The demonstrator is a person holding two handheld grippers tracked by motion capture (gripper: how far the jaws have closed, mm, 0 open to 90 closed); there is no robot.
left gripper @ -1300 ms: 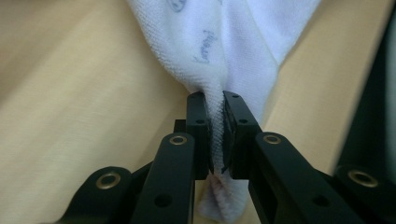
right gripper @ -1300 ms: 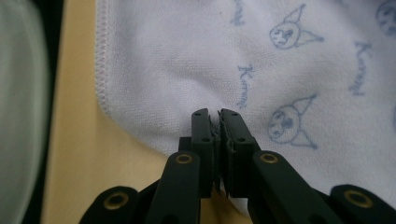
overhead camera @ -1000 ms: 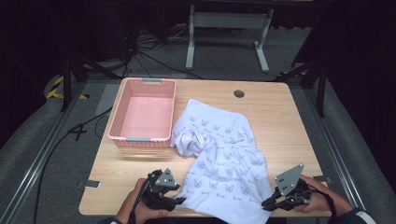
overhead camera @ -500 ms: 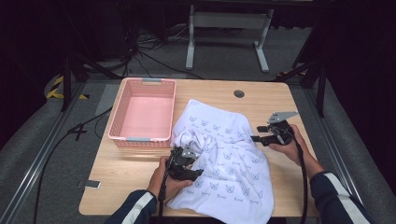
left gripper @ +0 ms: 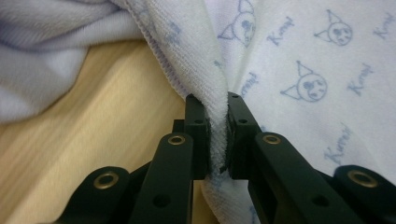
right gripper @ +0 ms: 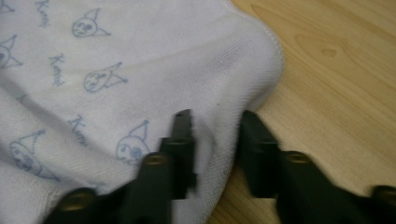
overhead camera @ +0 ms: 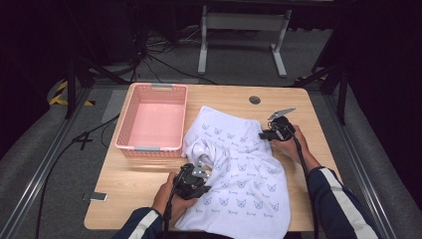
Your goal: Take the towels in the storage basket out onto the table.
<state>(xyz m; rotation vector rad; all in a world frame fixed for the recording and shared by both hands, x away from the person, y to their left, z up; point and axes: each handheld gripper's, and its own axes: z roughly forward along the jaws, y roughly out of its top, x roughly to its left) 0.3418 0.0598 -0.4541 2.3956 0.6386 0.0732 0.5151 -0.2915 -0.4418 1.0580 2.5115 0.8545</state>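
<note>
A: Where do we log the white cat-print cotton towel (overhead camera: 239, 174)?

B: Spread on the wooden table (overhead camera: 124, 184), beside the pink plastic basket (overhead camera: 152, 119). Our left gripper (left gripper: 217, 123) has just closed, pinching its left hem; our right gripper (right gripper: 215, 140) has just closed over its right edge.

The towel (left gripper: 299, 56) is soft white cloth with a fine looped, matt weave and pale blue print. Under the towel, the desk (right gripper: 336, 70) is smooth light wood grain. Beside the towel, the basket (overhead camera: 152, 123) is pink perforated plastic.
</note>
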